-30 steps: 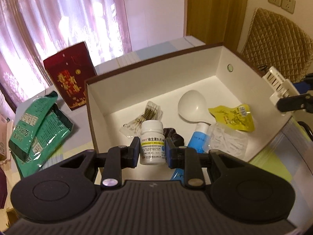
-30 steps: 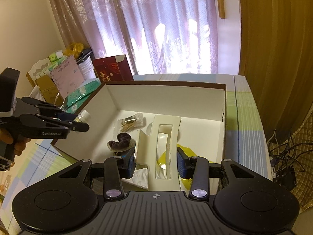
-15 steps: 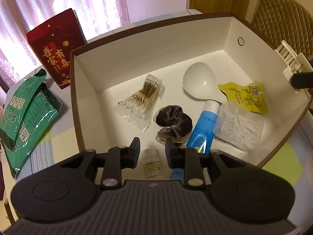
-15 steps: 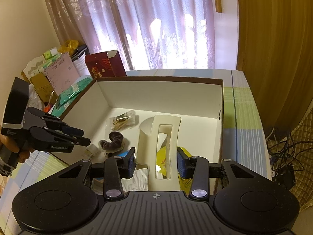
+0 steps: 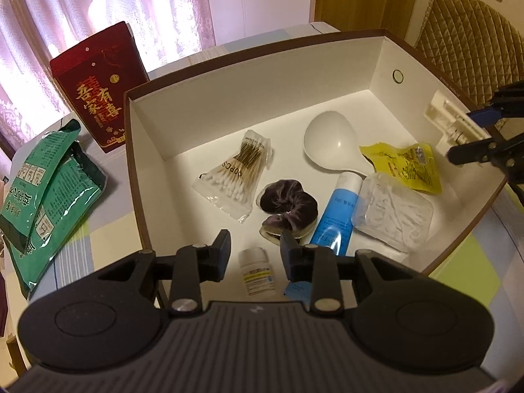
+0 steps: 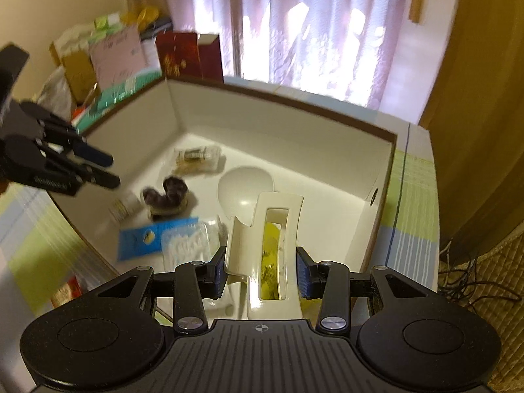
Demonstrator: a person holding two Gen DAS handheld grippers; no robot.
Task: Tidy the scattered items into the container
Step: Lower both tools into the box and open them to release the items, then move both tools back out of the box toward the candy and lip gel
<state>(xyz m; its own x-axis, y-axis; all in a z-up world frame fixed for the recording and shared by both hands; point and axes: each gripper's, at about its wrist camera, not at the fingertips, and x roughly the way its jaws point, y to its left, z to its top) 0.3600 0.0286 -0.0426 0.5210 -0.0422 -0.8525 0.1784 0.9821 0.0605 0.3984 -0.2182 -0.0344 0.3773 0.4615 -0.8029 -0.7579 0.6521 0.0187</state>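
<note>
The container [image 5: 249, 75] is a large open box with white inner walls and a brown rim, standing on a checked tabletop [image 5: 471, 262]. On its floor lie a clear bag of cotton swabs [image 5: 237, 173], a dark velvet scrunchie [image 5: 288, 204], a white rice spoon [image 5: 330, 144], a blue tube [image 5: 337, 209], a yellow sachet [image 5: 404, 165], a clear plastic case of white picks [image 5: 396, 213] and a small white pill bottle [image 5: 257, 273] with a yellow-striped label, lying on its side near the box's near wall. The left gripper [image 5: 254, 251] hovers above that bottle with its jaws spread and nothing between them. The right gripper [image 6: 261, 267] has its jaws pinching a cream-coloured hair claw clip [image 6: 265, 245] over the box's right side; the yellow sachet shows through the clip's slot. Outside the box, near the tabletop's far left corner, stand a red gift box [image 5: 100, 86] and green foil packets [image 5: 49, 190]. The right wrist view is smeared by motion, so the labels there are unreadable, and the gripper body hides the tube's lower end in the left wrist view.
</note>
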